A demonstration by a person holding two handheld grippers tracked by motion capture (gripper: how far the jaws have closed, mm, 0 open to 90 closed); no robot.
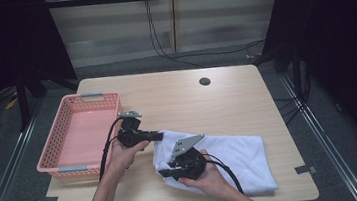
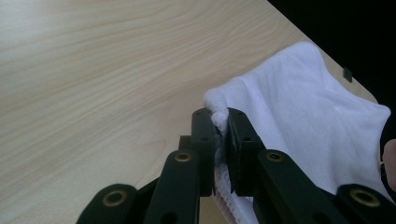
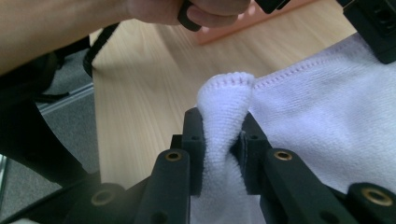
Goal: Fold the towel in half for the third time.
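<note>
Where the person's forearms come in at the near edge of the surface (image 1: 141, 195), the right hand (image 1: 206, 178) holds the right claw (image 1: 166, 172) low over the near left corner of a white towel (image 1: 238, 157). In the right gripper view that claw (image 3: 223, 135) is closed on a pinched-up fold of the towel (image 3: 327, 121), the stitched hem standing up between the two black jaws. The left hand (image 1: 124, 154) sits just beyond and to the left, and its left claw (image 1: 160, 135) points across toward the towel's far left corner. In the left gripper view this claw (image 2: 222, 140) is clamped on a bunched edge of the towel (image 2: 303, 107), with a thin strip of cloth squeezed between the jaws. The rest of the towel lies folded on the surface, spreading away to the right, near the front right edge. Both claws stand close to each other at the towel's left end, so the hands and black cables cover that end in the high view. Just left of the left hand sits a pink basket (image 1: 57, 138), touching nothing but the surface. Farther back the bare wood runs to a small dark round hole (image 1: 204, 81) near the far edge. Beyond the surface, black cables (image 1: 161, 47) hang down a pale wall to the grey floor.
</note>
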